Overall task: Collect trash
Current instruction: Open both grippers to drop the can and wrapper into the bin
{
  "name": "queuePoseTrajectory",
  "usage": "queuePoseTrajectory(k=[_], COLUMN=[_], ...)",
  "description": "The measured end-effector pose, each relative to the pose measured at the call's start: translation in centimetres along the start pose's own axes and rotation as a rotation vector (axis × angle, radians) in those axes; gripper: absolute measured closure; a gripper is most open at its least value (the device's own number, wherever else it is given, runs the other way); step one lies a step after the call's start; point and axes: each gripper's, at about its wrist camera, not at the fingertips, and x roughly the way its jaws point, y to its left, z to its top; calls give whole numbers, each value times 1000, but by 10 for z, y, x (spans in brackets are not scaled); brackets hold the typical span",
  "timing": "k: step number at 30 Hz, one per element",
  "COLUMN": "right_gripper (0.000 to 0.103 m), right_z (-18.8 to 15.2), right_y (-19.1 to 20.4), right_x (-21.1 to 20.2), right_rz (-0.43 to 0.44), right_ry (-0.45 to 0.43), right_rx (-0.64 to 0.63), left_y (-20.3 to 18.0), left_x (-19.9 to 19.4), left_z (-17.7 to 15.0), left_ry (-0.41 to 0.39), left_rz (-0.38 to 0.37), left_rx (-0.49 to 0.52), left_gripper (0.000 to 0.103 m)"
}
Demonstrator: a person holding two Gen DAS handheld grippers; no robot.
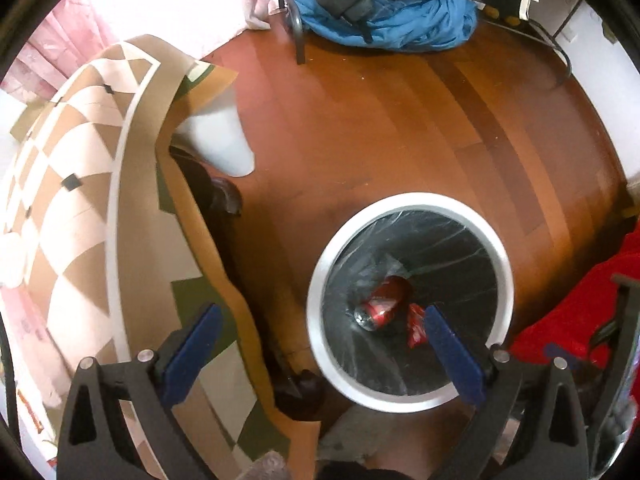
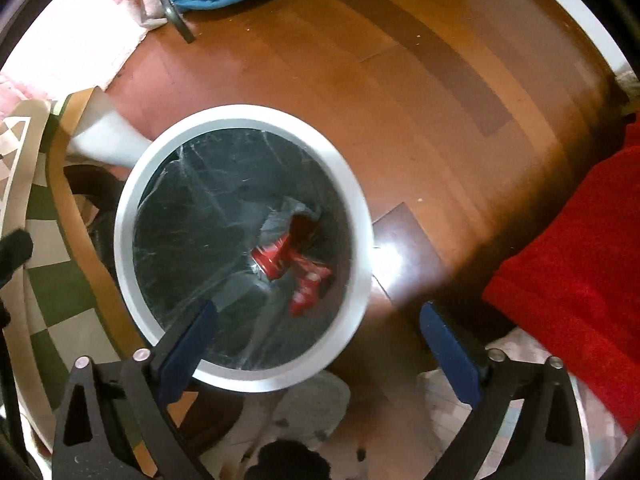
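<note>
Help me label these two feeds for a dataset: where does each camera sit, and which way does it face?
Left wrist: on the left gripper, facing down at the bin and table; its blue fingers spread wide.
Right wrist: on the right gripper, facing down with the bin more central; fingers wide, a slipper below.
Shared: bin, red can, wood floor.

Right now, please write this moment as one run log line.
left gripper: open, empty | right gripper: open, empty | bin: red can and red wrapper inside | both grippers above bin
</note>
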Motion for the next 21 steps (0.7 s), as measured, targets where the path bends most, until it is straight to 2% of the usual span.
queuePoseTrajectory(k=[3, 10, 15, 21], right_gripper=[0, 0, 0, 0], right_z=[1, -5, -18, -41], right_y=[4, 7, 9, 12], right_x=[-7, -38, -82, -155], right_rz=[-29, -36, -14, 24], right_ry=[-16, -57, -123, -233], right_rx=[-7, -22, -41, -56], left_y=[-2, -2, -1, 9], left_x=[-4, -29, -73, -146], left_z=[-9, -22, -32, -52], left_ry=[-16, -57, -134, -267], left_rz=[20, 12, 3, 18], left_rx=[8, 1, 8, -3], left_gripper=[0, 0, 0, 0])
